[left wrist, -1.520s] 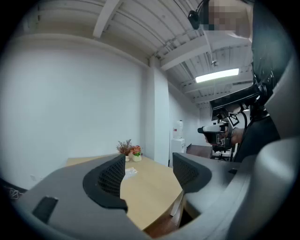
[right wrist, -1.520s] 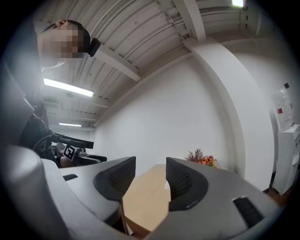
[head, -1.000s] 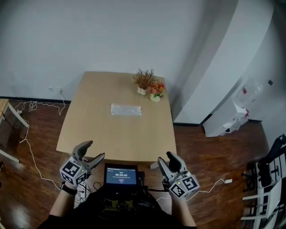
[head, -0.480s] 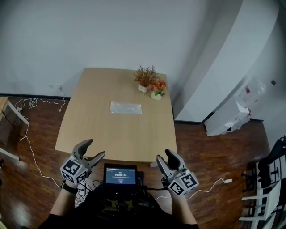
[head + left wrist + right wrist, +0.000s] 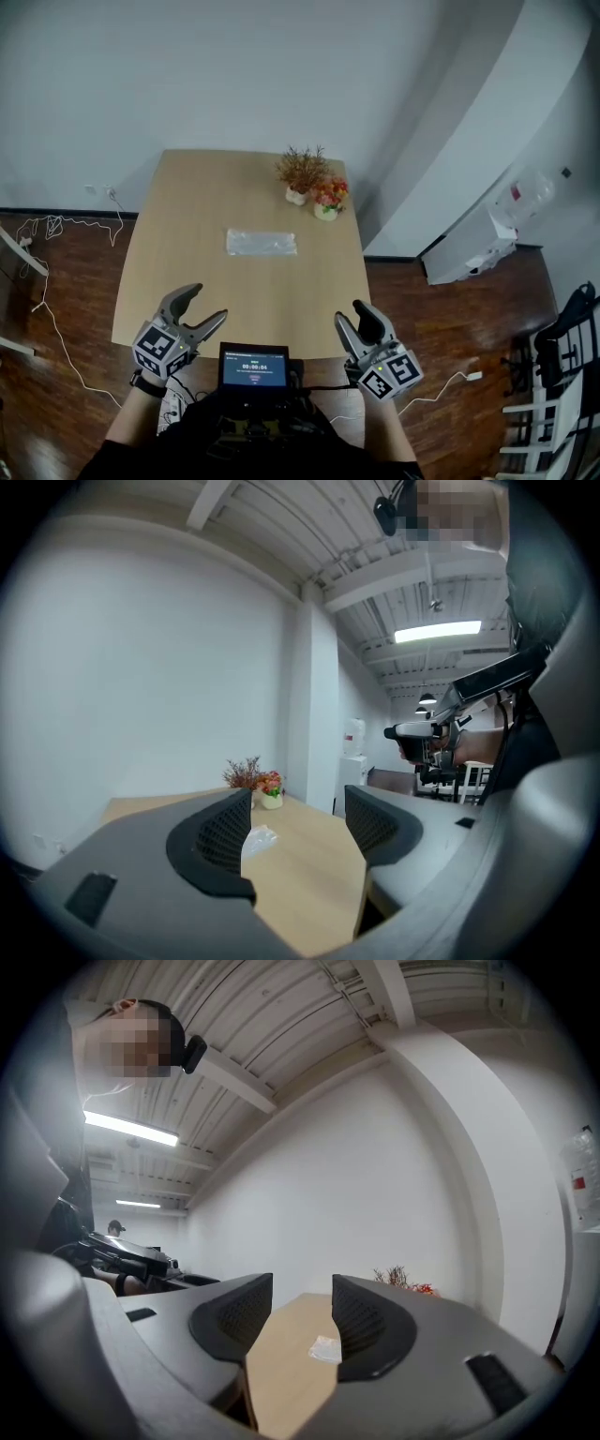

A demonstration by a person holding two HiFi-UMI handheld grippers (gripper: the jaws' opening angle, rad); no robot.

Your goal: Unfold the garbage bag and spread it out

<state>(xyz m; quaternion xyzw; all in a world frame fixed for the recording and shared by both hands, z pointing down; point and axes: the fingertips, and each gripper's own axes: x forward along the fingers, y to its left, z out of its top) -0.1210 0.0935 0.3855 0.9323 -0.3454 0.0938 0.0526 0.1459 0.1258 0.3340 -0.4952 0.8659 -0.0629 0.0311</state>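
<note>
- We judge the task not begun. The desk (image 5: 178,281) stretches ahead of both claws, and on it the bag (image 5: 262,243) lies as a flat folded packet, well beyond them and untouched, so all the unfolding and spreading is left.
- Our left claw (image 5: 206,305) hovers over the desk's near edge, jaws spread, nothing between them.
- Our right claw (image 5: 351,317) hovers beside the near corner, jaws likewise apart and empty.
- Flower pots (image 5: 314,192) stand farther off, past the bag.

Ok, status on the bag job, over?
Both open and empty: left tongs, right tongs, at the near edge of the table. Bag folded flat mid-table, untouched. Flower pots behind it, nothing between.
</note>
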